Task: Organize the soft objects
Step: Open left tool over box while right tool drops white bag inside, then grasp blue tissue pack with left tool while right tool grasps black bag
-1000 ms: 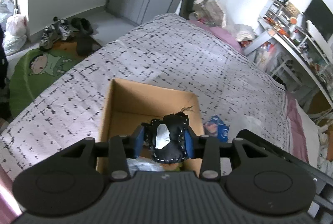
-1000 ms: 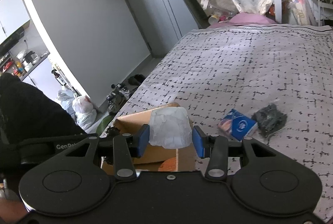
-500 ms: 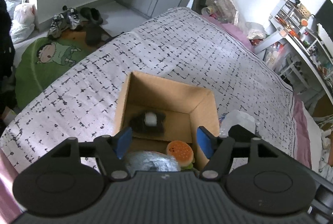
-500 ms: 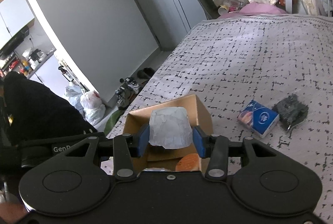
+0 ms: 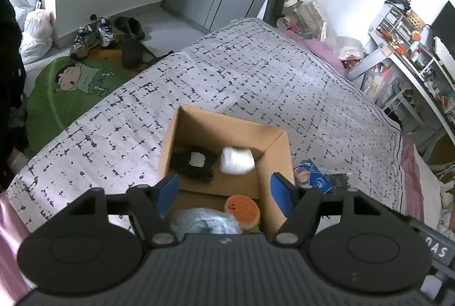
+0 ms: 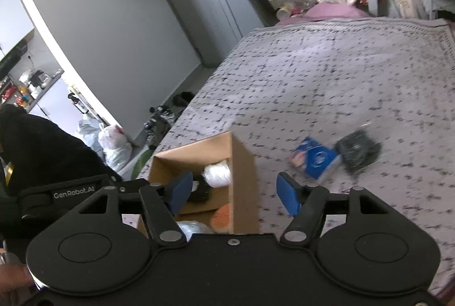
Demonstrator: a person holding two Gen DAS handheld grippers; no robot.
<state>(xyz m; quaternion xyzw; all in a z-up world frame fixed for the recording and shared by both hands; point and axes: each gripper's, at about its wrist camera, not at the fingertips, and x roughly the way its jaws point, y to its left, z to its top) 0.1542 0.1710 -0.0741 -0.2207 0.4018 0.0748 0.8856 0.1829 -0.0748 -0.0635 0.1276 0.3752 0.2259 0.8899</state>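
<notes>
both grippers hang over the open cardboard box (image 5: 273, 160) on the patterned bedspread (image 5: 227, 78), and both have their jaws spread wide with nothing between the blue pads.

in the left wrist view the left gripper (image 5: 224, 192) sits directly above the near half of the box. just ahead of the jaws, on the box floor, lies the black soft toy with a white patch (image 5: 193, 162), slightly toward the left pad; touching it on its right is the white soft bundle (image 5: 237, 160), a little blurred. right at the base of the jaws, between them, are the burger-shaped plush (image 5: 241, 209) and a silvery plastic-wrapped item (image 5: 203, 222) just beside it on the left. outside the right pad, beyond the box wall, a blue packet (image 5: 312, 178) lies on the bedspread with a dark bagged item (image 5: 339, 180) next to it.

in the right wrist view the right gripper (image 6: 236, 192) straddles the box's right wall: the left pad is over the box interior, the right pad over bare bedspread. the white bundle shows just ahead of the left pad inside the box, the orange of the burger plush below it near the jaw base. ahead and to the right of the right pad are the blue packet and the dark bagged item, touching each other, both blurred.
</notes>
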